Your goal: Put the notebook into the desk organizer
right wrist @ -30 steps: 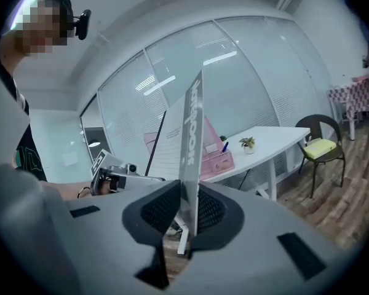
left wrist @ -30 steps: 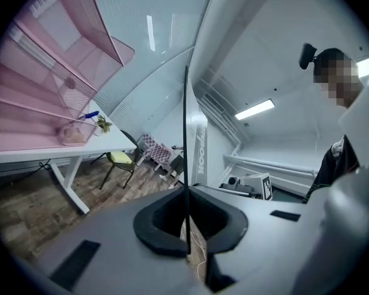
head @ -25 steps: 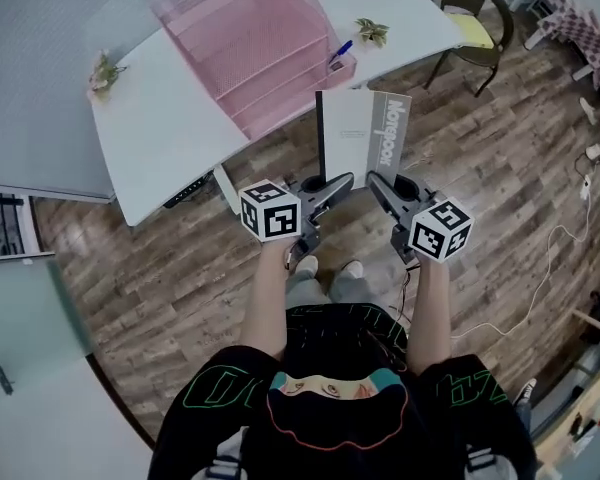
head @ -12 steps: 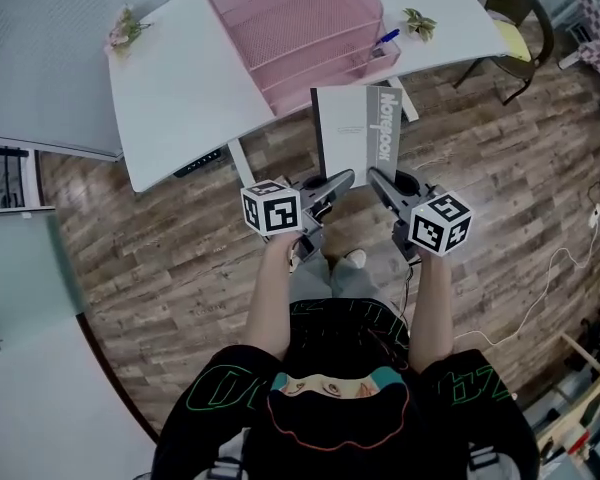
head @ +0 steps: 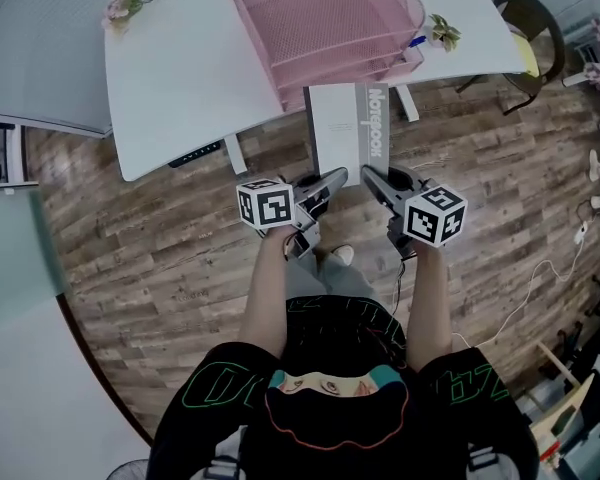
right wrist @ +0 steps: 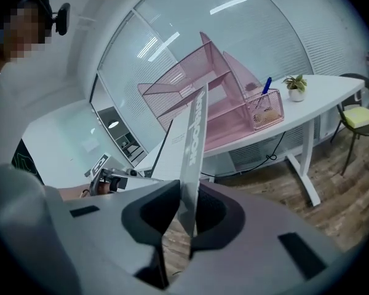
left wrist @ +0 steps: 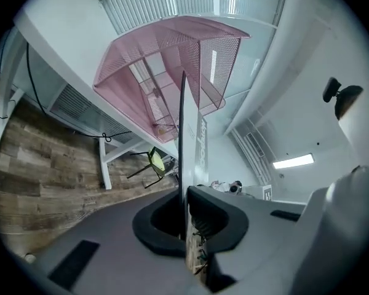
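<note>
Notebook (head: pixel 346 128): near edge clamped tight in your left gripper (head: pixel 336 177) and right gripper (head: pixel 368 175). Hold it level; aim the far edge into one desk organizer (head: pixel 320 18) tray.

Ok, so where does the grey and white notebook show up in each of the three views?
Head view: the grey and white notebook sits at upper centre, directly below the organizer in the picture.
Left gripper view: the notebook is edge-on, a thin upright strip at centre, clamped in the jaws.
Right gripper view: the notebook is at centre, leaning slightly, clamped in the jaws.
Shared landmark: the pink mesh desk organizer, beyond the notebook's far end.
</note>
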